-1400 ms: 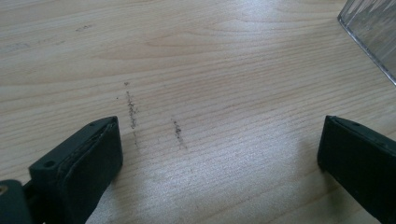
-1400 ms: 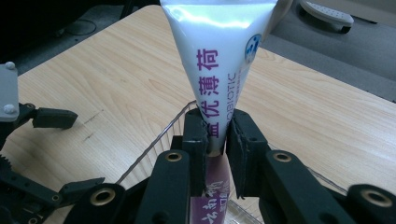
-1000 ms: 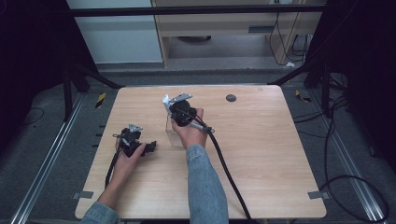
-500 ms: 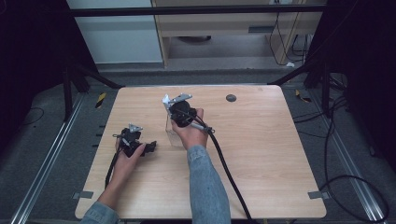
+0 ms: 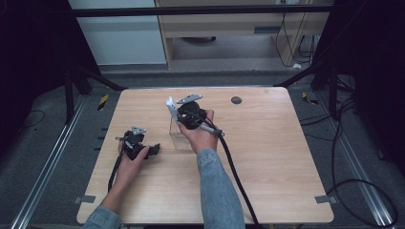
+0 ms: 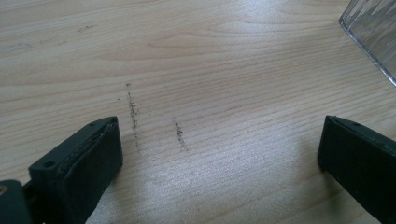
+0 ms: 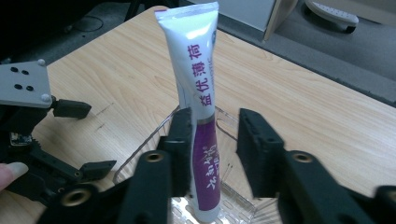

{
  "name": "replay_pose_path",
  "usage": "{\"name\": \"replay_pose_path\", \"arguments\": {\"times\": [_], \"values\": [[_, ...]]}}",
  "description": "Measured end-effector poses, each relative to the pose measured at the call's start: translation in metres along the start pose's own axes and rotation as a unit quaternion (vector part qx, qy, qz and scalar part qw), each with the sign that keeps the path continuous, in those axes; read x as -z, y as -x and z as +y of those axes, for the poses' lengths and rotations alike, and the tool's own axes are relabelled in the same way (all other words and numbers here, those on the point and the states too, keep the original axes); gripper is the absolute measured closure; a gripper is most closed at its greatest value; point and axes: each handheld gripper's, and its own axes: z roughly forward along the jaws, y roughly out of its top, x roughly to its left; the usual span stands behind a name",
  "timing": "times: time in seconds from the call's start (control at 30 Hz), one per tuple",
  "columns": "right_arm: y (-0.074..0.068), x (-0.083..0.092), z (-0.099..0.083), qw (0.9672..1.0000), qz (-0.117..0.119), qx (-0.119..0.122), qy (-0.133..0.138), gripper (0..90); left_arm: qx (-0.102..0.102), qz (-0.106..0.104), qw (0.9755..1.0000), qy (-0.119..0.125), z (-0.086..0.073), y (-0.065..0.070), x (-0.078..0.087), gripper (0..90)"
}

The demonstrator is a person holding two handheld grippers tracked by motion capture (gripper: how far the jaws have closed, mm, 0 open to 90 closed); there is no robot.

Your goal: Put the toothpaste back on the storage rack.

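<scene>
Jaws of our right gripper point(image 7: 215, 140) have just been opening; the toothpaste tube point(image 7: 196, 93) stands upright between them in the clear tray point(image 7: 233, 205), leaning on one pad, the other pad apart from it. Our left gripper point(image 6: 219, 154) rests spread wide and empty on the wooden table point(image 5: 267, 157), as before. Grey floor and cables surround us.
</scene>
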Motion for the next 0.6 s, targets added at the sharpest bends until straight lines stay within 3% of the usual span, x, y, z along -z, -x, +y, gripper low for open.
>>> {"name": "replay_pose_path", "arguments": {"times": [0.17,0.4,0.6], "values": [[0.006,0.002,0.001,0.9997,0.019,-0.015,-0.004,45.7,-0.001,-0.001,1.0000,0.000,0.000,0.000,0.000,0.0],[0.011,0.010,0.003,0.9983,0.051,-0.022,0.017,34.1,-0.003,-0.003,1.0000,0.000,0.000,0.000,0.000,0.0],[0.020,0.015,0.001,0.9978,0.062,-0.024,0.011,28.0,-0.002,-0.003,1.0000,0.000,0.000,0.000,0.000,0.0]]}}
